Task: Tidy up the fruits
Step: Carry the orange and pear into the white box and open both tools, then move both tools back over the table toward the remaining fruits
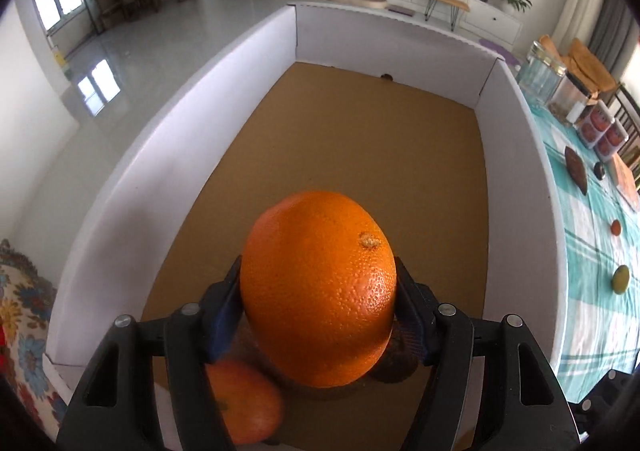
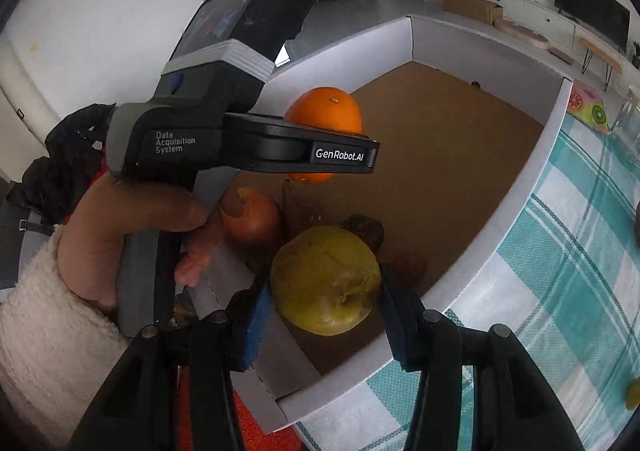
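My left gripper (image 1: 318, 271) is shut on a large orange (image 1: 320, 287) and holds it above the brown floor of a white-walled cardboard box (image 1: 120, 187). The right wrist view shows that same orange (image 2: 326, 111) in the left gripper (image 2: 360, 147), which a hand (image 2: 132, 227) holds. My right gripper (image 2: 322, 291) is shut on a yellow-green apple (image 2: 326, 281) over the box's near corner (image 2: 500, 243). A red apple (image 2: 254, 217) and a brown kiwi (image 2: 366, 229) lie on the box floor below. The red apple (image 1: 244, 407) also shows under my left fingers.
The box stands on a teal checked tablecloth (image 1: 592, 291). To its right lie a green-yellow fruit (image 1: 621, 279), a small red-orange fruit (image 1: 616, 227), a dark leaf-shaped dish (image 1: 576, 169), glass jars (image 1: 544, 71) and plastic containers (image 1: 600, 127).
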### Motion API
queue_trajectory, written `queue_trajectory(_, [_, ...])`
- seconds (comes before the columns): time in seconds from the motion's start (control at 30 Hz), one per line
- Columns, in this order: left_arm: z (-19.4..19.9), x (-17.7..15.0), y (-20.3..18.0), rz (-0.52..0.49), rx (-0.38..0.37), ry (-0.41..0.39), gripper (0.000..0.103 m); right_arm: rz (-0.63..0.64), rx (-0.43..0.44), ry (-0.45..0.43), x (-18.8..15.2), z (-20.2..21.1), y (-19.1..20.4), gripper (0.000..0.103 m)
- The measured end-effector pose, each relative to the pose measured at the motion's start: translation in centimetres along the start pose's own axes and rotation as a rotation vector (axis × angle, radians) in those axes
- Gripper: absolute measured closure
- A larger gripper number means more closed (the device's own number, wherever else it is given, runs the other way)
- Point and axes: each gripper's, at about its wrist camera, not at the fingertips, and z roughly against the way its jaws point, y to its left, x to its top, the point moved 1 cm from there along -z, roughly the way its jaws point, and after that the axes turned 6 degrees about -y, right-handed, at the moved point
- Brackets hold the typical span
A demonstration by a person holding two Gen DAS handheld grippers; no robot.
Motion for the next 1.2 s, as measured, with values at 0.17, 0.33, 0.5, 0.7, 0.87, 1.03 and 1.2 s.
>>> queue_trajectory(0.17, [3.7,0.4,-0.2,-0.023,0.029,-0.198,0.017,-0.001,-0.003,-0.077,-1.3,3.0,-0.5,0.033])
queue_trajectory(0.33, [6.8,1.0,-2.1,-0.059,0.014,-0.299,0.017,-0.02,-0.107,-0.163,-4.9,7.4,-4.5,0.019])
queue_trajectory(0.5, [9.4,1.1,-5.4,-0.106,-0.022,-0.366,0.017,-0.157,-0.249,-0.142,-11.3,9.5,-12.1,0.018])
queue_trajectory(0.7, [12.0,0.8,-9.4,-0.17,-0.05,-0.417,0.017,-0.355,-0.439,-0.115,-19.3,13.2,-21.7,0.018])
queue_trajectory(0.87, [13.3,0.4,-12.6,-0.208,-0.084,-0.431,0.017,-0.463,-0.58,-0.135,-24.2,16.7,-26.5,0.018])
queue_trajectory(1.03, [14.1,-1.3,-16.1,-0.224,-0.206,-0.385,0.017,-0.523,-0.763,-0.165,-27.2,19.0,-30.2,0.018])
queue_trajectory(1.2, [11.7,-5.5,-22.2,-0.296,-0.387,-0.225,0.012,-0.604,-0.78,-0.187,-29.5,20.1,-32.6,0.017])
